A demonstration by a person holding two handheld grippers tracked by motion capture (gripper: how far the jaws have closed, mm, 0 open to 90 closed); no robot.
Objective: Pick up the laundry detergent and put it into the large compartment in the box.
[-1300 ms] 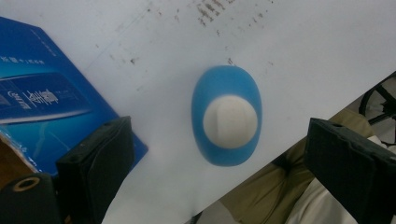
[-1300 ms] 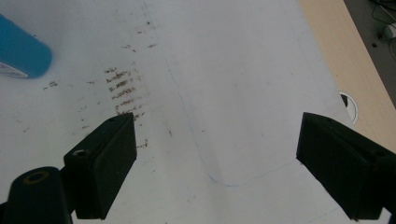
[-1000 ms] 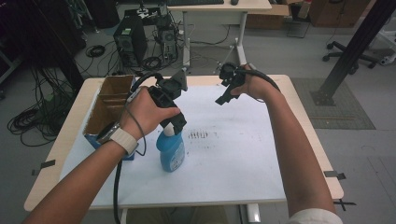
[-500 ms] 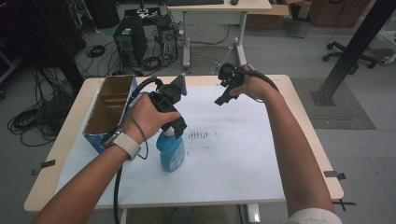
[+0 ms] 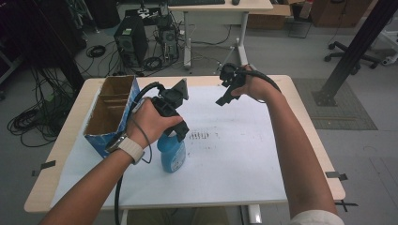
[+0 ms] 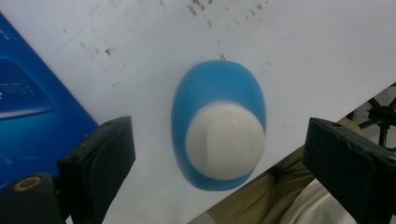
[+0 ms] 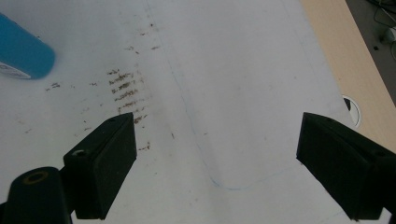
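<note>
- Directly below the left tongs (image 6: 219, 154) stands the blue bottle (image 6: 219, 121), upright on the white sheet (image 5: 234, 154); in the left gripper view its white cap (image 6: 225, 140) sits between the two black jaws, which are spread wide and touch neither side of it.
- From the high view, the left tongs (image 5: 180, 133) hover just over the bottle (image 5: 172, 152), with the left hand (image 5: 152, 119) above them.
- Writing: the bottle carries a pale label, edge seen in the right gripper view (image 7: 11, 70), too small to read. The blue box face in the left gripper view has faint light print, not legible.
- Right tongs (image 7: 215, 163): jaws wide apart, nothing between them, held over bare sheet with brown smudges (image 7: 123, 88) and a thin blue pen line (image 7: 201, 149).
- In the high view, the right tongs (image 5: 225, 96) are well apart from the bottle, toward the far edge of the surface (image 5: 305, 117).
- Box (image 5: 110, 115): open cardboard, blue outside, just left of the bottle; near it but whether touching, cannot tell.
- Beyond the surface: a computer tower (image 5: 131, 44), floor cables (image 5: 33, 124), and a second desk (image 5: 220, 9).
</note>
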